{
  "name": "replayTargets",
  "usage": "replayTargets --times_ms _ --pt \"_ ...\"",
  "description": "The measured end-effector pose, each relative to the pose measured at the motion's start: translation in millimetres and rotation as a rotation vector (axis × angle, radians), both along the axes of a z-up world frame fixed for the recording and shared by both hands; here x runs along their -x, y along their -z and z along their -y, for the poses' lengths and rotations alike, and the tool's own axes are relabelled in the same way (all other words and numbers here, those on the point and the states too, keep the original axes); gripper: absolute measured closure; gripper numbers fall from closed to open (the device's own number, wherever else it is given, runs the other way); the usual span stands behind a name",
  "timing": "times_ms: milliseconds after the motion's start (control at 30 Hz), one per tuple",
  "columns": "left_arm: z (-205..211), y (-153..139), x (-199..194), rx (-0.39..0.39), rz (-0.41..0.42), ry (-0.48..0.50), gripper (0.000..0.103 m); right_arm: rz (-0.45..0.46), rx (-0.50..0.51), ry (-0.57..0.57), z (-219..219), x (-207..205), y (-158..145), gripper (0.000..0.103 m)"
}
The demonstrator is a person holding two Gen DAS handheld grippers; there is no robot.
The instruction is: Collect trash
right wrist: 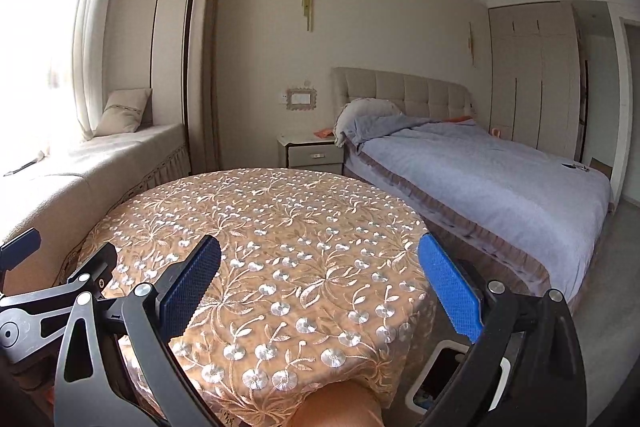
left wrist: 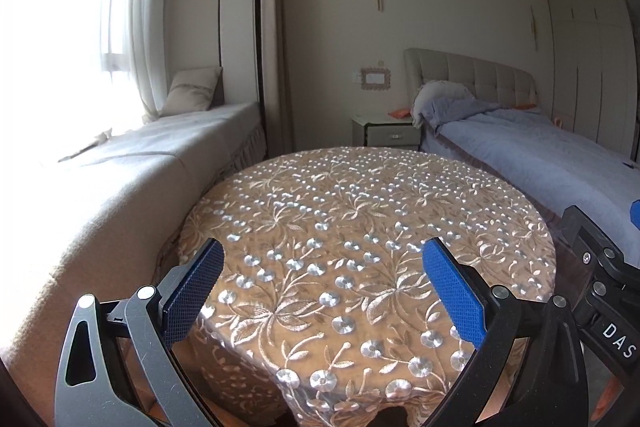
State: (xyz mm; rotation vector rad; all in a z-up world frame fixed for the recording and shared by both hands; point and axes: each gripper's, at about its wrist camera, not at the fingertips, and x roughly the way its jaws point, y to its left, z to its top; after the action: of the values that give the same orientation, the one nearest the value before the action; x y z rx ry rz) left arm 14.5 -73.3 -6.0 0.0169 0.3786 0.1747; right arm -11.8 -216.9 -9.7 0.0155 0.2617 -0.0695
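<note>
Bedroom, round table, two grippers.
Window seat point(left wrist: 120, 163); left gripper point(left wrist: 324, 291), jaws wide, holding nothing, over embroidered tablecloth point(left wrist: 360, 211); right gripper point(right wrist: 320, 287) likewise; white bin point(right wrist: 440, 379) on the floor beside table; bed point(right wrist: 500, 179). Trash not discernible.

Round table under a tan, floral-embroidered lace tablecloth point(left wrist: 360, 227) in the foreground, between a beige cushioned window seat point(left wrist: 132, 163) and a bed with a blue-grey quilt point(right wrist: 480, 179). Beige square cushion point(left wrist: 192, 91) propped at the seat's far end beside sheer white curtains point(left wrist: 132, 7). White bedside drawer cabinet point(right wrist: 312, 151) against the wall, just beside the tufted beige headboard point(right wrist: 404, 91).
</note>
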Motion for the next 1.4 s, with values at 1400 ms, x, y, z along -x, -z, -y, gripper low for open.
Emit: replayTargets --times_ms 1400 --pt "13 -3 9 -0.052 0.049 -0.038 0.005 -0.004 -0.032 0.000 12 1 4 0.005"
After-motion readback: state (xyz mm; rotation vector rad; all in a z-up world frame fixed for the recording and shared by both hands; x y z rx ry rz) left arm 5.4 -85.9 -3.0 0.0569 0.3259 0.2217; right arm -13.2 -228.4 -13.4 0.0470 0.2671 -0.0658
